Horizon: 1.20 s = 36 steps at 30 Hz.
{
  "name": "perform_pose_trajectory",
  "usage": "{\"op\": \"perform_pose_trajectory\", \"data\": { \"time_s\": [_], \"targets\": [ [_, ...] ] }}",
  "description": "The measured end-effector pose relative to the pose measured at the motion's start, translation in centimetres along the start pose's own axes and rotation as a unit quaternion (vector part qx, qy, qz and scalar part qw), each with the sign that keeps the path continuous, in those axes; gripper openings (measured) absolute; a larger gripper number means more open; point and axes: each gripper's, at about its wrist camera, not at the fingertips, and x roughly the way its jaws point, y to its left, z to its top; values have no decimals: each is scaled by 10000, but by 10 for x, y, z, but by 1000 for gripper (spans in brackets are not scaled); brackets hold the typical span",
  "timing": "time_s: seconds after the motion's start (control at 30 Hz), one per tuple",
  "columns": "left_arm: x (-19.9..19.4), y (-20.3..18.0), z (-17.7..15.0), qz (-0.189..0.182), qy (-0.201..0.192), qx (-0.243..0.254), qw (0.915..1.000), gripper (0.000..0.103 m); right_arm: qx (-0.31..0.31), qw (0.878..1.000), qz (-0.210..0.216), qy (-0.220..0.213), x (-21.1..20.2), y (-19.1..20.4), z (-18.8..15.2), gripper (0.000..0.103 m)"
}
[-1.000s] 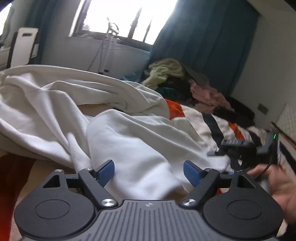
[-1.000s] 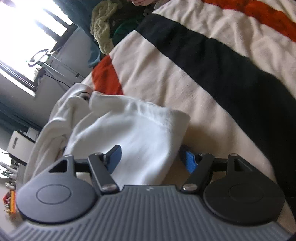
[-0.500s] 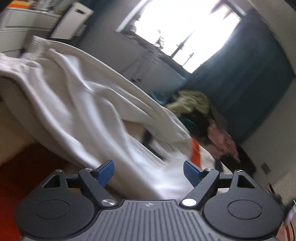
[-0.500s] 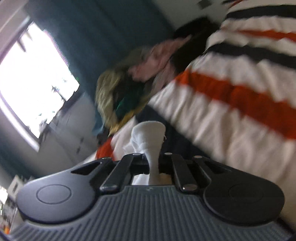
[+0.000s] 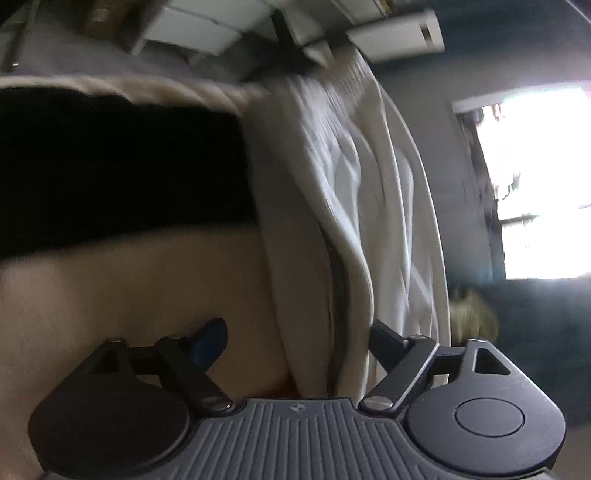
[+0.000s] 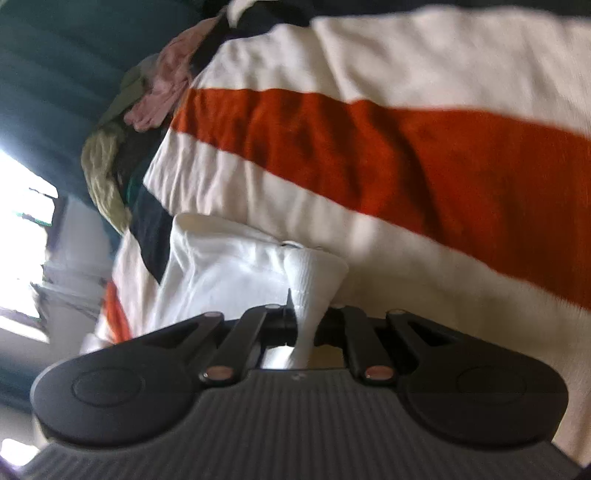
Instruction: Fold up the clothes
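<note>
A white sweatshirt (image 5: 373,206) lies on the striped blanket (image 5: 129,288); the left wrist view is rolled sideways and blurred. My left gripper (image 5: 295,332) is open, and a fold of the white cloth runs between its blue-padded fingers (image 5: 208,341). In the right wrist view my right gripper (image 6: 308,317) is shut on the ribbed cuff (image 6: 314,273) of the sweatshirt's sleeve (image 6: 221,269), which bunches up just ahead of the jaws over the cream, orange and black blanket (image 6: 369,147).
A heap of other clothes (image 6: 147,96), pink and pale green, lies at the blanket's far end against dark teal curtains (image 6: 44,74). A bright window (image 5: 546,184) and white furniture (image 5: 399,33) stand beyond the sweatshirt.
My right gripper shut on the sleeve cuff and carried it out over the striped blanket. My left gripper stayed open, swung and rolled towards the sweatshirt's body.
</note>
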Motion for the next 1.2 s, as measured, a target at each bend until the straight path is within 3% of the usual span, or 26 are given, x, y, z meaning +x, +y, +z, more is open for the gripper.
{"op": "perform_pose_trajectory", "data": {
  "time_s": [0.07,0.23,0.3,0.4,0.6,0.73,0.87,0.93,1.03,1.2],
  "targets": [
    [4,2,7,-141,-17,-59,9999,72,-157,9998,-67,-61,0,5,1,9],
    [12,-11,14,-269,-214,306,9989,35,-132,9999,-57,-39,1,3,2,8],
    [6,-17,15,-294,-375,427,9980,24,-391,9992,-83,-24,3,7,3,7],
    [-12,-22,15,-406,-721,538,9951,17,-483,9987,-153,29,6,8,3,7],
    [-47,-34,13,-628,-1408,758,9851,14,79,9996,94,-237,-13,3,5,6],
    [-70,-42,12,-741,-1832,874,9764,14,-23,9975,-48,-703,-40,14,-2,6],
    [-86,-34,2,-105,-1868,812,9790,14,614,9935,-472,-839,-56,1,-10,7],
    [-86,-29,-1,242,-1819,785,9799,14,1209,9879,-709,-668,-56,-19,-14,7],
    [-86,-21,7,639,-1759,872,9785,14,1945,9774,-737,-389,-50,-46,-21,7],
    [-103,-23,-6,1099,-1816,1295,9686,20,1644,9822,-828,-382,-52,-36,-22,9]
  ]
}}
